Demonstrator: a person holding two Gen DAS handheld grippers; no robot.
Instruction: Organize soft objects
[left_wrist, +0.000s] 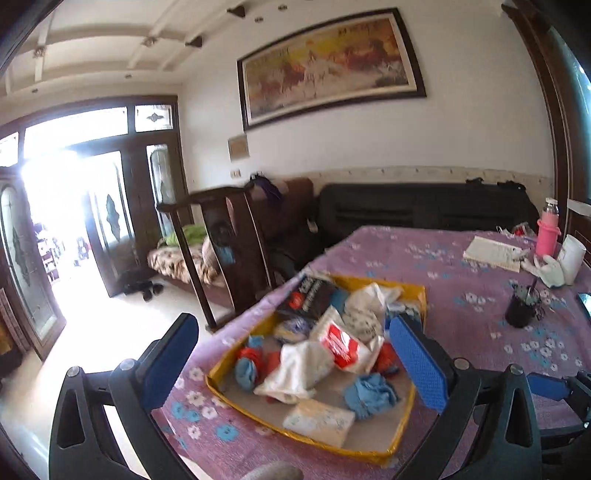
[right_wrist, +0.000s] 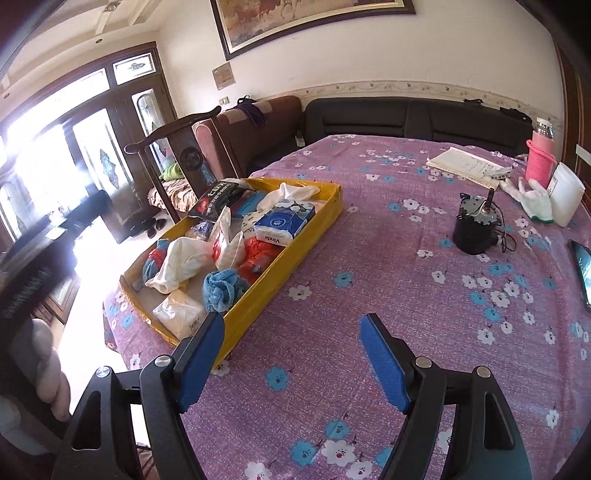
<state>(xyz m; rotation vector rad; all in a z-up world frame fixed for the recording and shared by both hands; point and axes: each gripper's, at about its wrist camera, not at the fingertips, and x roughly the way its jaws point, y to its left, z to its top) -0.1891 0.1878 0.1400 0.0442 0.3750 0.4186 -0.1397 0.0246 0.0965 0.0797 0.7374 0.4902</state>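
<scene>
Toward the near left corner of the table sits a shallow yellow cardboard tray (right_wrist: 314, 225), filled with soft things: a crumpled sky-blue cloth ball (right_wrist: 221, 290) near its front end, a flat white tissue pack (right_wrist: 179, 314) just beside that at the front edge, a limp white cloth (right_wrist: 181, 264) draped over the middle, a red-and-white plastic wrapper (left_wrist: 340, 345), a blue Vinda tissue pack (right_wrist: 284, 221) lying on top toward the far end, and a black printed bag (right_wrist: 218, 201) hanging over the far left rim. Red and orange bundles show between these, too tangled to tell apart. Under the tray spreads a purple tablecloth with white and blue flowers (right_wrist: 388, 295). The left gripper (left_wrist: 295, 363) hovers over the tray's near end with its blue pads spread wide and nothing between them touching either pad. The right gripper (right_wrist: 291, 360) hangs just right of the tray above bare cloth, its jaws released and opening, nothing between them. Farther right on the table stand a small black pot with wires (right_wrist: 474, 232), a white glove (right_wrist: 532, 201), a white plastic container (right_wrist: 565, 194), a pink bottle (right_wrist: 541, 155) and an open notebook (right_wrist: 465, 166). Beyond the table are a dark wooden chair (right_wrist: 184, 155) and a black sofa (right_wrist: 406, 118).
</scene>
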